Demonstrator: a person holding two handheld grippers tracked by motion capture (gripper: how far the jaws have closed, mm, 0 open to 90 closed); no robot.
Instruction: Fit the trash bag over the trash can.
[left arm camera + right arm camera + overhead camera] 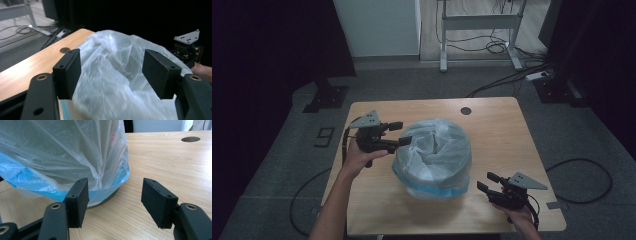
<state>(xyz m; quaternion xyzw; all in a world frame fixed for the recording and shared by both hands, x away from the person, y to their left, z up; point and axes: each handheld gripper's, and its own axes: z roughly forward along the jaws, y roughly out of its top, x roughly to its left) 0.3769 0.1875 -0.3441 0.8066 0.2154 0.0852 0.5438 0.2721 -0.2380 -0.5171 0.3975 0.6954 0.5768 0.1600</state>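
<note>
Two grippers are flanking a bin wrapped in a translucent plastic bag (434,152), which is sitting near the middle of the wooden table (497,120). The left gripper (399,134) is hovering at the bag's upper left edge, jaws spread wide and gripping nothing, probably lining up to pinch the film. The right gripper (484,182) is waiting low at the near right, equally wide and empty-jawed, just beside the base. White, crinkled plastic is ballooning over the top, while a blue layer (32,186) is showing around the bottom above a dark rim (110,196).
</note>
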